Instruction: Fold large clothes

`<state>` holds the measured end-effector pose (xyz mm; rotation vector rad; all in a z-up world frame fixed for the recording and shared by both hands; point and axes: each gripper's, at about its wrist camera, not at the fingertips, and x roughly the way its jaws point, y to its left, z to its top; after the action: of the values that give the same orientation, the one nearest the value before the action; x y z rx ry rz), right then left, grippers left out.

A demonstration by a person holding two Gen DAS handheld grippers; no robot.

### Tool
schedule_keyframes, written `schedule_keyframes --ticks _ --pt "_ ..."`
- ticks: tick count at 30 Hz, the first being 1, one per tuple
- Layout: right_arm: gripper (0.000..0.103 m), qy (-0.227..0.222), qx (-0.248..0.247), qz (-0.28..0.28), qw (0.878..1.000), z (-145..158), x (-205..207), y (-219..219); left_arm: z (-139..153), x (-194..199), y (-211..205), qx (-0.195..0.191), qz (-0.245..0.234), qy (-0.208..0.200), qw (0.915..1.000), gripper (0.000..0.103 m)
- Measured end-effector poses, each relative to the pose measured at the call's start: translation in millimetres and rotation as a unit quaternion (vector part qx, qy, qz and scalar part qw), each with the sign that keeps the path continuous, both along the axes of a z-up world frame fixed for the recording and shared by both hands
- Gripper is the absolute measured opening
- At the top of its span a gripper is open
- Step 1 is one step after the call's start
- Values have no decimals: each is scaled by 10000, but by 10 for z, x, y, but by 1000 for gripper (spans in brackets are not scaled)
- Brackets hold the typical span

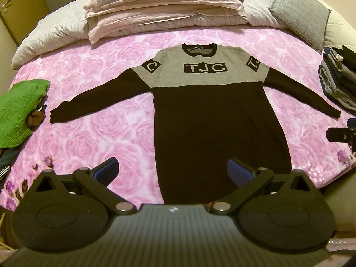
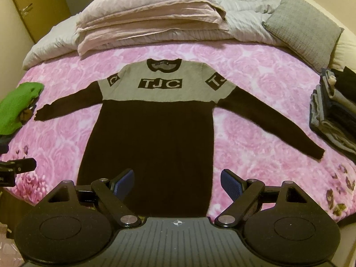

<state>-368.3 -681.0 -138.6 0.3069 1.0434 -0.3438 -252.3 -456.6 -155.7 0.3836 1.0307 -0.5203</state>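
Bedspread [image 1: 93,71] of pink rose print carries the scene, read left to right; at the far left lies a crumpled green garment [image 1: 17,113], fuzzy in texture; at centre a long black-and-grey knit sweater [image 1: 213,120] lies flat, face up, collar toward the headboard, both sleeves spread outward, hem at the near edge of the bed; its grey yoke bears black panels lettered "TJC"; at the far right stands a stack of folded clothes [image 1: 336,84] in grey and dark tones; behind, folded pale pink bedding [image 1: 160,6] and a ribbed grey cushion [image 1: 300,11] rest by the headboard. Left gripper [image 1: 173,171] hovers over the hem with jaws spread wide, grasping nothing; right gripper [image 2: 177,183] likewise hovers over the hem, jaws parted and empty; blue ribbed pads [image 2: 231,183] line the fingers. Judged by its appearance, the knit is soft, limp and moderately heavy, likely to sag and stretch when lifted by one point; suitable holds would be a sleeve cuff [image 2: 317,152] or a shoulder seam with the matching hem corner, pinching both layers; folding has apparently not begun.
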Motion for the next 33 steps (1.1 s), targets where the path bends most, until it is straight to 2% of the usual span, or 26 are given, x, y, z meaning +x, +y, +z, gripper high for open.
schedule_keyframes --ticks 22,27,33 --pt "82 43 150 690 9975 -181 139 8 21 -168 114 113 651 -73 9978 102" --pt "82 67 101 700 9975 -187 276 69 0 54 228 38 635 -78 9979 102" --pt "82 -110 -55 872 9961 -176 678 292 -32 658 570 -48 498 -233 9985 102"
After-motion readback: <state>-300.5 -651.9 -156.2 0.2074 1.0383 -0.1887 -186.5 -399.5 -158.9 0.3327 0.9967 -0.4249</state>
